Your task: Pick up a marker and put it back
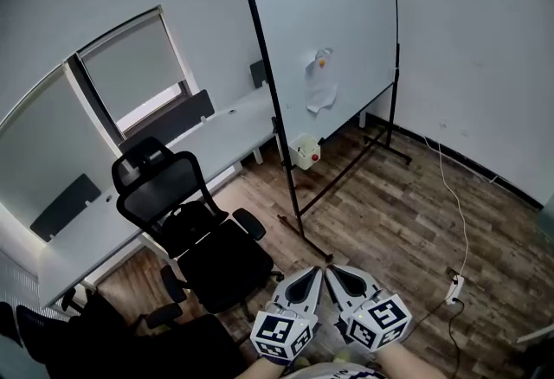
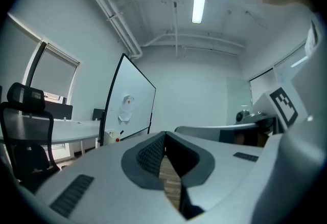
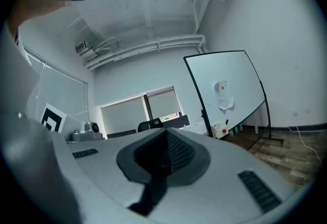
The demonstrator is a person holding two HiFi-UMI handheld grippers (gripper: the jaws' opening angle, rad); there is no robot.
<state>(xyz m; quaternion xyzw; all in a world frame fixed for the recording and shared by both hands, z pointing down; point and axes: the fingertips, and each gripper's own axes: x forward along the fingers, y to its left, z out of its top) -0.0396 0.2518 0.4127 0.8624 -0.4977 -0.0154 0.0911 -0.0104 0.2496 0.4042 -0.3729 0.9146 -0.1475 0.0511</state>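
A whiteboard (image 1: 329, 40) on a black wheeled stand stands across the room, with a sheet of paper (image 1: 321, 85) stuck to it. A small white box (image 1: 305, 152) with a red dot hangs at its lower left corner. No marker can be made out at this distance. My left gripper (image 1: 317, 271) and right gripper (image 1: 331, 269) are held side by side low in the head view, far from the board. The left gripper (image 2: 164, 134) is shut and holds nothing. The right gripper (image 3: 166, 131) is also shut and holds nothing. Both gripper views show the whiteboard (image 2: 134, 99) (image 3: 225, 90) ahead.
A black office chair (image 1: 195, 230) stands to the left between me and a long white desk (image 1: 216, 139) under blinded windows. A white cable runs over the wood floor to a power strip (image 1: 456, 286) at the right.
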